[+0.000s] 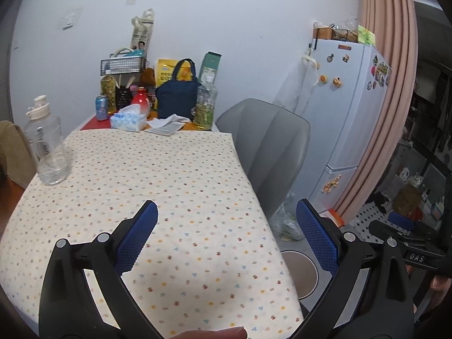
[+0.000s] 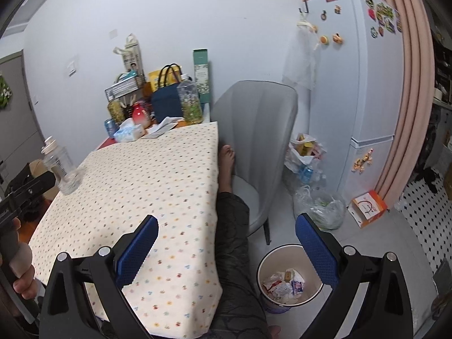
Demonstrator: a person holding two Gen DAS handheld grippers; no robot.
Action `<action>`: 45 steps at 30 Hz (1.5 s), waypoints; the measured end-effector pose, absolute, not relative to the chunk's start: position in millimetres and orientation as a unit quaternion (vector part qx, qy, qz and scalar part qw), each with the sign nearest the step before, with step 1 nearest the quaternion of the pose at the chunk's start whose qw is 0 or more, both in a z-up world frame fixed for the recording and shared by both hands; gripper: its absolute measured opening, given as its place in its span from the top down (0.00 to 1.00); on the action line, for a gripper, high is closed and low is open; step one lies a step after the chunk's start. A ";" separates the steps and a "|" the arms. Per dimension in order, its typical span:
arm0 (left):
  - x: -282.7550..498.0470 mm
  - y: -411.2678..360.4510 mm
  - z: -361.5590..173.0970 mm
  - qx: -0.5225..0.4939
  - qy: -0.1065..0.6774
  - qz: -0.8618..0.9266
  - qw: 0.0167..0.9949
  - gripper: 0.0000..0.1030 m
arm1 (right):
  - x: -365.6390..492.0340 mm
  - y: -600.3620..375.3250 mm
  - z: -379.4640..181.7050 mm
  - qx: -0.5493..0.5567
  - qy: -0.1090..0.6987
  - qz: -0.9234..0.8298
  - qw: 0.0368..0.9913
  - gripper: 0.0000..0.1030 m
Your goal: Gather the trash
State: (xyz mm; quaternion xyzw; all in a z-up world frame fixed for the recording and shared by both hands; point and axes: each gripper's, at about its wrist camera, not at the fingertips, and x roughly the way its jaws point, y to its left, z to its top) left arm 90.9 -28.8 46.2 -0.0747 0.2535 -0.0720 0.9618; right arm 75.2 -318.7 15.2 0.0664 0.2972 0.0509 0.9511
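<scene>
A round white trash bin (image 2: 288, 278) stands on the floor right of the table and holds crumpled wrappers and paper (image 2: 284, 284). Its rim also shows in the left wrist view (image 1: 301, 274). My right gripper (image 2: 226, 226) is open and empty, above the table's right edge and the bin. My left gripper (image 1: 226, 212) is open and empty over the near part of the table with the dotted cloth (image 1: 158, 186). An empty clear bottle (image 1: 46, 144) stands at the table's left edge; it also shows in the right wrist view (image 2: 60, 166).
The table's far end holds a tissue pack (image 1: 128, 120), a can (image 1: 101, 108), bottles, a navy bag (image 1: 176, 94) and a wire basket. A grey chair (image 2: 254, 147) stands right of the table. Plastic bags (image 2: 319, 206) and an orange box (image 2: 367, 207) lie by the fridge (image 2: 353, 84).
</scene>
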 end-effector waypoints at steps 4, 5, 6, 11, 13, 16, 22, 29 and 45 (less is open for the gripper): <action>84.5 -21.9 48.6 -0.077 0.254 -0.066 0.962 0.06 | 72.5 -310.1 17.6 0.066 0.301 0.055 0.950 0.07; 83.8 -20.9 48.5 -0.077 0.253 -0.066 0.962 0.06 | 71.9 -309.9 17.8 0.067 0.301 0.056 0.950 0.07; 82.6 -19.7 48.6 -0.077 0.252 -0.064 0.963 0.06 | 71.2 -309.9 18.1 0.069 0.300 0.057 0.950 0.07; 82.8 -18.3 47.9 -0.077 0.254 -0.062 0.962 0.06 | 70.0 -312.3 18.2 0.070 0.299 0.059 0.950 0.07; 82.7 -18.9 47.0 -0.077 0.254 -0.064 0.962 0.06 | 69.8 -312.2 17.8 0.069 0.299 0.062 0.950 0.07; 82.7 -20.1 44.9 -0.078 0.256 -0.065 0.961 0.06 | 69.5 -311.1 16.0 0.067 0.298 0.064 0.950 0.07; 83.2 -21.5 42.5 -0.077 0.258 -0.063 0.961 0.06 | 71.7 -314.2 10.9 0.072 0.302 0.061 0.949 0.07; 84.6 -20.7 39.2 -0.082 0.261 -0.061 0.960 0.06 | 73.7 -317.3 6.6 0.076 0.304 0.057 0.948 0.07; 84.4 -22.5 34.9 -0.082 0.264 -0.061 0.959 0.06 | 73.8 -318.0 5.5 0.076 0.304 0.057 0.948 0.07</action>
